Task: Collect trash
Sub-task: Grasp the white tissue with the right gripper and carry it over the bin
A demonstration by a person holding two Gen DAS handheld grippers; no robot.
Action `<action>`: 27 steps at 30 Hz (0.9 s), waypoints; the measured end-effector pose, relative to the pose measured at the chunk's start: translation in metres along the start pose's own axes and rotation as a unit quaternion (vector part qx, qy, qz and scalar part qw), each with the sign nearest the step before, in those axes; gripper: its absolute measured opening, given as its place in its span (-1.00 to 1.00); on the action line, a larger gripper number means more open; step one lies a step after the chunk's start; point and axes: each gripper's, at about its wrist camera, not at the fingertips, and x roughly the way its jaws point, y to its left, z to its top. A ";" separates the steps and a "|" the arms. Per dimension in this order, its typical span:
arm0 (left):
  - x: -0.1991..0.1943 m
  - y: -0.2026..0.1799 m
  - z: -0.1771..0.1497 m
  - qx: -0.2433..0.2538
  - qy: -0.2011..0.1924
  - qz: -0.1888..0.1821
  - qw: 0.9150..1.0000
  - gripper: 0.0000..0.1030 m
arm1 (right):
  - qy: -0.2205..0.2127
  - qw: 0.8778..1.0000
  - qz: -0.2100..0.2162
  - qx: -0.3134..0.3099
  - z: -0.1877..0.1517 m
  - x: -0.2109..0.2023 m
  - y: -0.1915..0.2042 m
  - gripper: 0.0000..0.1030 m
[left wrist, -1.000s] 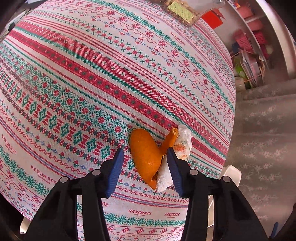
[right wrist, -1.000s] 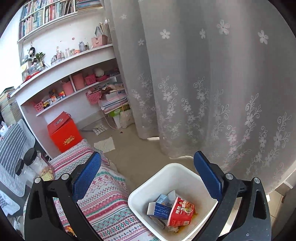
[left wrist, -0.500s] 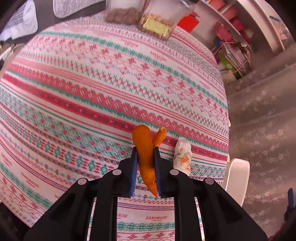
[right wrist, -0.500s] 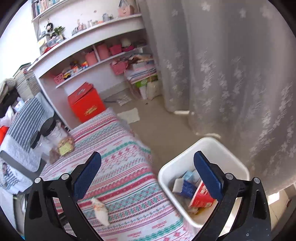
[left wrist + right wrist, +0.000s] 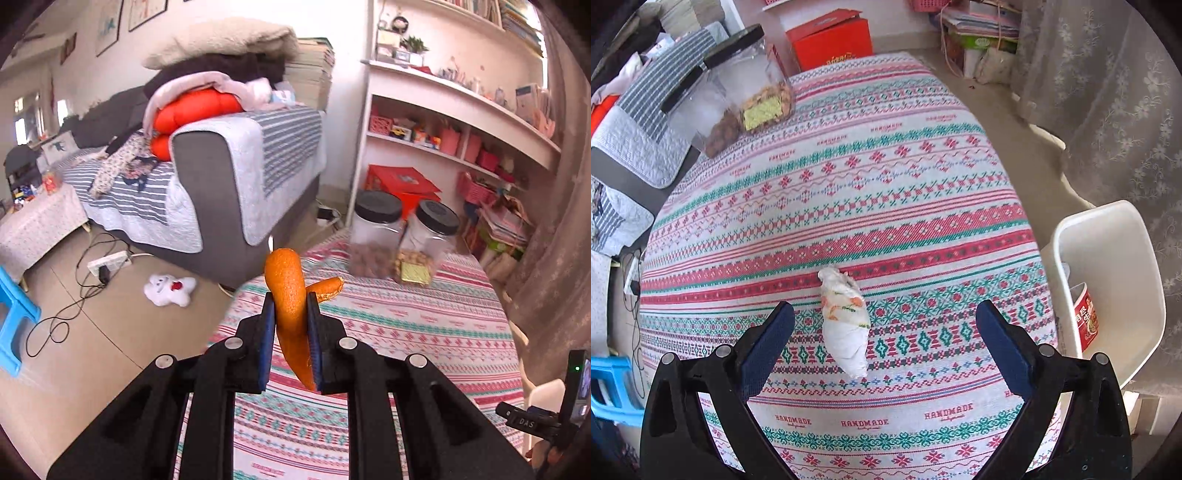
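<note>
My left gripper [image 5: 290, 334] is shut on an orange peel [image 5: 288, 291] and holds it lifted above the patterned tablecloth [image 5: 406, 332]. My right gripper [image 5: 884, 334] is open and empty, hovering over a crumpled white tissue [image 5: 845, 321] that lies on the tablecloth [image 5: 871, 192] between its fingers. A white trash bin [image 5: 1108, 280] stands on the floor off the table's right edge and holds a red instant-noodle cup [image 5: 1086, 321]. The bin's rim also shows in the left wrist view [image 5: 546, 391].
Two clear jars with black lids [image 5: 738, 92] stand at the table's far left corner, also in the left wrist view [image 5: 402, 236]. A grey sofa [image 5: 221, 177], red box [image 5: 831, 37], shelves [image 5: 461, 122] and a lace curtain [image 5: 1108, 110] surround the table.
My left gripper closed on the orange peel and lifted it off the table, tilting up. My right gripper swung from over the bin to above the tissue on the table.
</note>
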 end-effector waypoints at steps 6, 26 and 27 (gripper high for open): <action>0.009 0.038 0.001 -0.017 0.010 0.019 1.000 -0.67 | 0.057 0.998 0.018 -0.009 -0.001 0.035 0.017 0.51; 0.025 0.063 -0.011 -0.028 0.043 0.017 0.999 -0.67 | -0.041 0.992 0.123 -0.008 0.026 -0.012 0.056 -0.32; 0.025 0.060 -0.011 -0.026 0.043 0.015 0.999 -0.67 | -0.062 0.990 0.130 -0.011 0.026 -0.022 0.060 -0.32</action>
